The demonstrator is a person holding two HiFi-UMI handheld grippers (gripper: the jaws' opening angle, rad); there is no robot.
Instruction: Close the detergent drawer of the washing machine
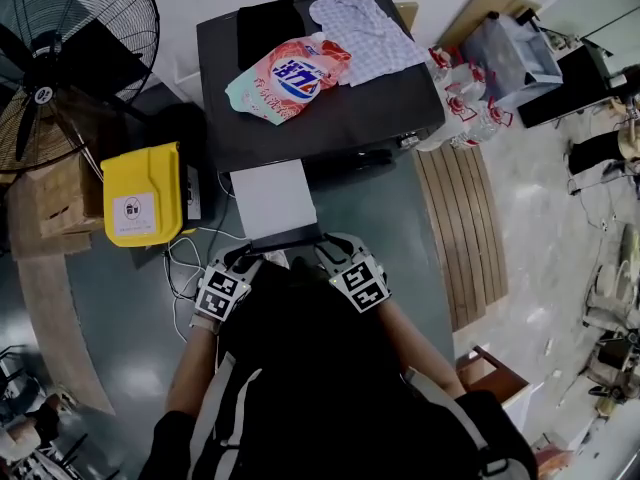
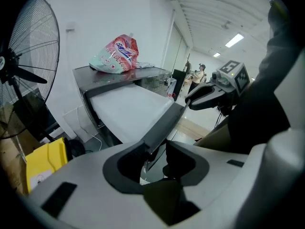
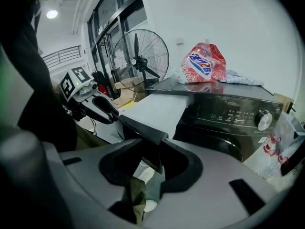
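Note:
The dark washing machine (image 1: 330,118) has its white detergent drawer (image 1: 272,200) pulled far out toward me, with a dark front panel (image 1: 285,240) at its near end. My left gripper (image 1: 245,263) is shut on the panel's left end and my right gripper (image 1: 325,256) on its right end. In the left gripper view the dark panel (image 2: 164,123) runs between the jaws of the left gripper (image 2: 155,159), and the right gripper (image 2: 209,94) holds its far end. In the right gripper view the panel's corner (image 3: 143,130) sits inside the right gripper (image 3: 152,159), beside the control panel (image 3: 228,113).
A detergent bag (image 1: 290,78) and folded clothes (image 1: 362,30) lie on the machine's top. A yellow box (image 1: 142,193) and a standing fan (image 1: 60,68) are to the left. Wooden slats (image 1: 460,228) and bottles (image 1: 465,103) lie to the right. Cables trail under the drawer.

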